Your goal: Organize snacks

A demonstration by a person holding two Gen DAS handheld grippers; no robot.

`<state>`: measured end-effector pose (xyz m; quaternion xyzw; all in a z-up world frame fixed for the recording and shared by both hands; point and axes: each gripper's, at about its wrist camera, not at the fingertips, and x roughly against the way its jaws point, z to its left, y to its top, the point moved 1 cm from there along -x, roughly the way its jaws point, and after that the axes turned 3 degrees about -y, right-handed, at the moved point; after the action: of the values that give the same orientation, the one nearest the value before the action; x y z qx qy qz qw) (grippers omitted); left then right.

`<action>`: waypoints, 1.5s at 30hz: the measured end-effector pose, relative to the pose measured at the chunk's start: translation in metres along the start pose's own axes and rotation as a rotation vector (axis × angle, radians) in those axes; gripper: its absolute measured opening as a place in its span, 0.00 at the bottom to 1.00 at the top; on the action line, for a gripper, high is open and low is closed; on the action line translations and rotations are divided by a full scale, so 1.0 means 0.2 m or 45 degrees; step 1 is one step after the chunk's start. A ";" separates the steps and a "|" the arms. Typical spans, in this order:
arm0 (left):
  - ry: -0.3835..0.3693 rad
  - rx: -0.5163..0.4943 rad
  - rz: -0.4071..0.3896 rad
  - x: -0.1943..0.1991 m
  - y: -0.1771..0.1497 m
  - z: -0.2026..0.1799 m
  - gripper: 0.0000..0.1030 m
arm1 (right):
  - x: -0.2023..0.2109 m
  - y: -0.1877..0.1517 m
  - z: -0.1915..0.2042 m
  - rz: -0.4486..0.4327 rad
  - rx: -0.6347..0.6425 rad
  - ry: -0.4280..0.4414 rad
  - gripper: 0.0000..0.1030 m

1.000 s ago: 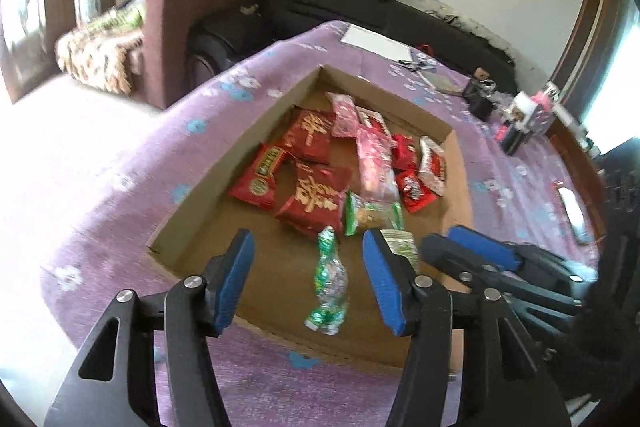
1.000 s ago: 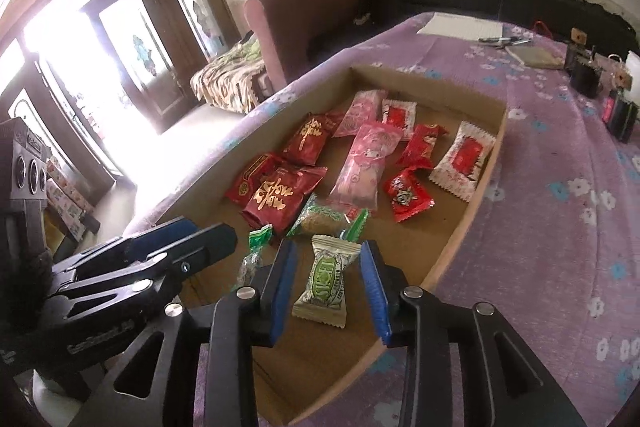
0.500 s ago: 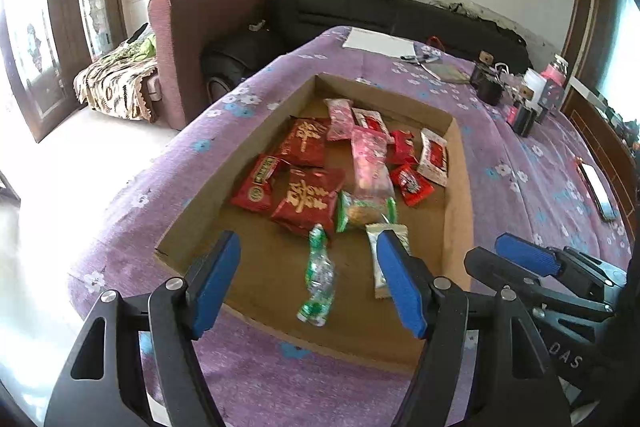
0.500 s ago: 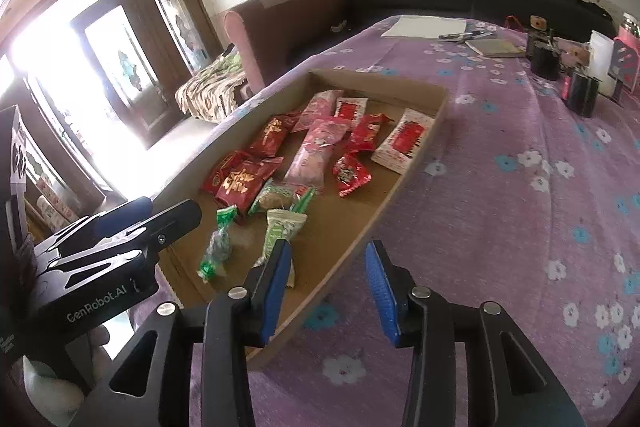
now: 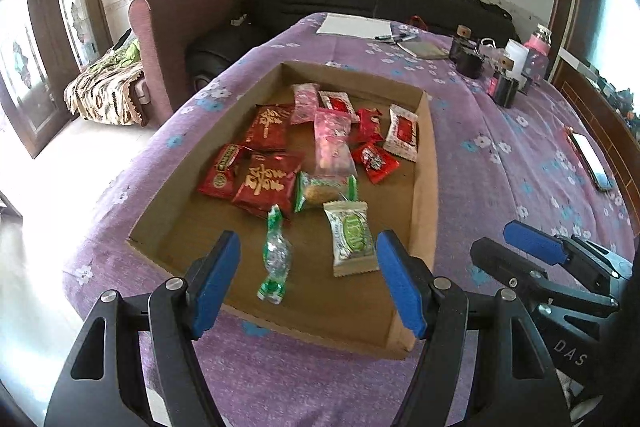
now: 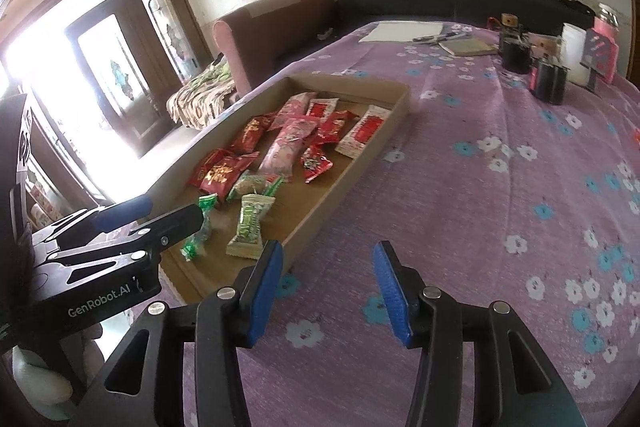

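- Left wrist view: my left tool (image 5: 308, 279) hangs over the near end of the box (image 5: 424, 187), its blue pads spread wide with nothing pinched between them.
- All the snacks I can see lie inside the box: red packs (image 5: 266, 179) to the left, a pink pack (image 5: 332, 139) in the middle, a white-and-red pack (image 5: 402, 133) by the right wall.
- Nearest me lie a green candy (image 5: 275, 255) and a green-and-white pack (image 5: 350, 237), both flat on the box floor, side by side and apart.
- My right tool (image 5: 532, 263) shows at the right, outside the box, over the purple cloth (image 5: 500, 155) of the bench.
- Right wrist view: my right tool (image 6: 328, 291) is over bare cloth (image 6: 460, 187) just beside the box (image 6: 376, 147); its pads are opening and hold nothing.
- My left tool (image 6: 160, 215) reaches in from the left, above the box's near corner, close to the green candy (image 6: 200, 227).
- The green-and-white pack (image 6: 250, 227) sits near the box's near wall, free of both tools.
- I see no loose snack on the cloth, only a notebook, pens and dark containers at the far end.
- My judgement: the gathering looks done or nearly so. What may be left is tidying the packs, since the red and pink ones overlap in a loose heap.
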<state>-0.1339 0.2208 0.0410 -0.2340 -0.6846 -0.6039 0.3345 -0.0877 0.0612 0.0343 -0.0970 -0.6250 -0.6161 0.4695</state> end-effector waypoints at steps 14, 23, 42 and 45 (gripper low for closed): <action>0.029 -0.067 0.072 0.03 -0.07 -0.10 0.69 | 0.12 -0.10 -0.08 -0.030 -0.063 -0.025 0.52; 0.078 -0.057 -0.473 0.57 -0.07 -0.07 0.83 | 0.37 -0.13 -0.04 -0.144 -0.070 -0.052 0.53; 0.001 0.042 -0.893 1.32 0.24 0.14 1.00 | 1.26 0.38 0.16 -0.574 0.022 -0.012 0.78; -0.074 0.056 -0.842 1.43 0.42 0.20 1.00 | 1.35 0.51 0.23 -0.593 0.048 0.011 0.82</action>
<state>-0.2701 0.2500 0.3066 -0.0090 -0.7456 -0.6579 0.1058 -0.1833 -0.0009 0.3044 0.0612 -0.6398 -0.6965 0.3189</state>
